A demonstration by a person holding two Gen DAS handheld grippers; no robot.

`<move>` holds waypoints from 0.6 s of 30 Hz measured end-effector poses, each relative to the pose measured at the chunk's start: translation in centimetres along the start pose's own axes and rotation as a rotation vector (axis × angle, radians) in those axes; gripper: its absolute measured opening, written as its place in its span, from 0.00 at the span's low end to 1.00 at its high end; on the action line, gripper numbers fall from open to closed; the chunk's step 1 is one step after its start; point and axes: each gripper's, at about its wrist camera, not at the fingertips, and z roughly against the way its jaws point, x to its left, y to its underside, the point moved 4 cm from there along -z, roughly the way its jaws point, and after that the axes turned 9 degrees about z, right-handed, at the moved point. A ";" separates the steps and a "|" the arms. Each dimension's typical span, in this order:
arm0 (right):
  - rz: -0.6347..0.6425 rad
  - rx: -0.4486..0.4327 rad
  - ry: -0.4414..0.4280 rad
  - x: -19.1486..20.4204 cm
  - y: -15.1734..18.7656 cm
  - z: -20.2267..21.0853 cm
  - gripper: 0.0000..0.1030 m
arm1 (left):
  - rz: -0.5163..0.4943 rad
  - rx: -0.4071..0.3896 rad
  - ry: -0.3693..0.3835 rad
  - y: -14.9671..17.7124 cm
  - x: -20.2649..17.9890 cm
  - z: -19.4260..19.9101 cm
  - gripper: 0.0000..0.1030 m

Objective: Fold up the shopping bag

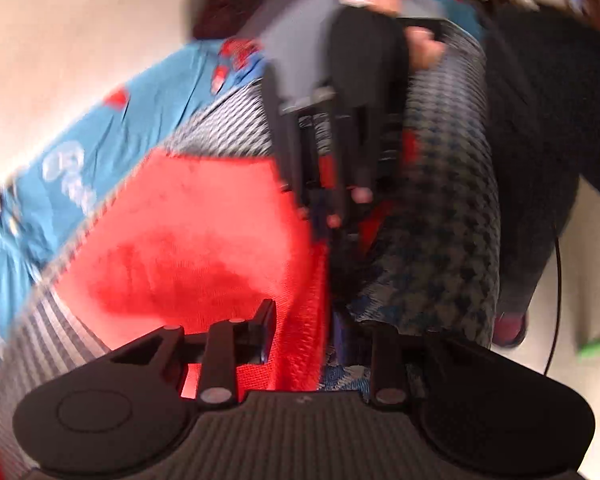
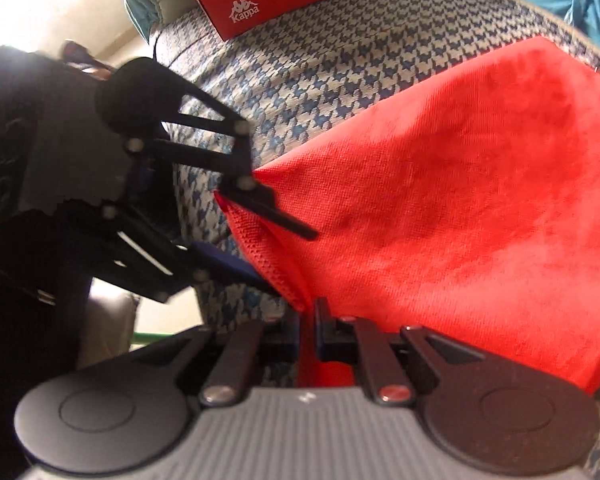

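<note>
Red bag (image 2: 440, 200) edge pinched between right gripper (image 2: 308, 320) fingers.

Right black two-finger gripper (image 2: 308, 316): jaws closed together at the bottom centre of its own view, a thin red fold pinched between them, the tool pitched steeply downward. Left black two-finger gripper (image 2: 276, 220): seen from the right wrist view entering from the left, jaws partly apart, the upper finger (image 2: 284, 222) lying on the red cloth edge. In the left wrist view, one bare hand (image 1: 424, 46) grasps the right tool's handle.
</note>
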 end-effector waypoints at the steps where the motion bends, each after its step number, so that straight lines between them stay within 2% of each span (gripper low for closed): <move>1: -0.011 -0.002 -0.013 -0.2 0.1 0.1 0.06 | 0.015 -0.006 0.004 -0.1 0.2 0.1 0.31; 11: -0.049 0.009 -0.093 -1.0 0.9 0.0 0.06 | 0.005 -0.094 0.006 0.0 0.3 1.3 0.31; 14: -0.059 0.016 -0.117 -1.3 0.9 -0.1 0.06 | 0.001 -0.044 0.044 0.2 0.2 0.2 0.31; 18: -0.074 0.012 -0.141 -1.6 0.8 -0.1 0.06 | -0.036 0.009 0.058 0.5 0.0 -0.8 0.27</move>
